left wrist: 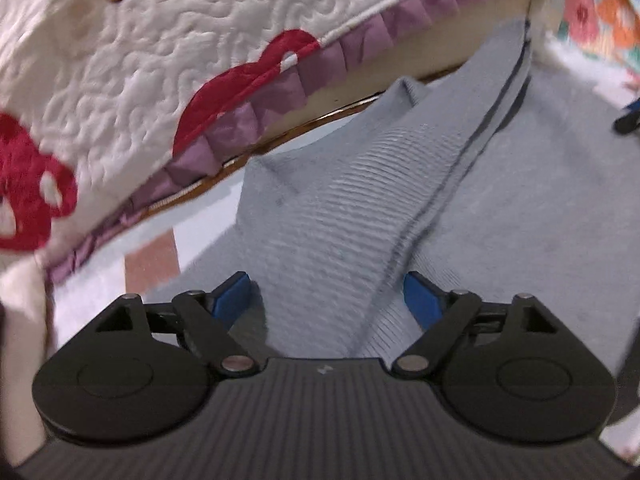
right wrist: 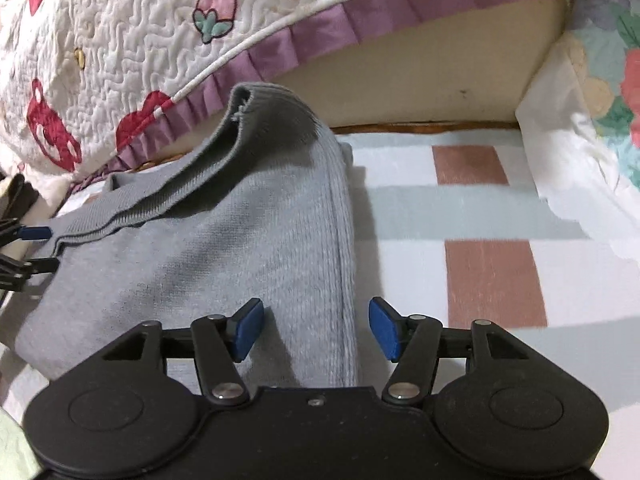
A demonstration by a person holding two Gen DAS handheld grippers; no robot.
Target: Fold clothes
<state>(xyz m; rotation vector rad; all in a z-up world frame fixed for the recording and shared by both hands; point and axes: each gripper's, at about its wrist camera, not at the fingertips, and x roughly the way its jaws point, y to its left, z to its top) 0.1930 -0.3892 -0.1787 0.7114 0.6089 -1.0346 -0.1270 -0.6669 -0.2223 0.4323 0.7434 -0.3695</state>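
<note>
Both grippers, left gripper [left wrist: 328, 294] and right gripper [right wrist: 316, 328], sit spread wide over the grey knit sweater [right wrist: 224, 240] on the checked blanket [right wrist: 492, 276], gripping nothing. Quilted bedspread [right wrist: 132, 40] with its purple frill [right wrist: 320, 32] crowds in right behind, touching the collar.

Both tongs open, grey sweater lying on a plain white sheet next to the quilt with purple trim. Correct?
Not quite. The sheet is not plain white: the right wrist view shows pale green bands and brownish-pink rectangles. Otherwise correct: left tongs and right tongs open, grey sweater beside the purple-trimmed quilt.
</note>
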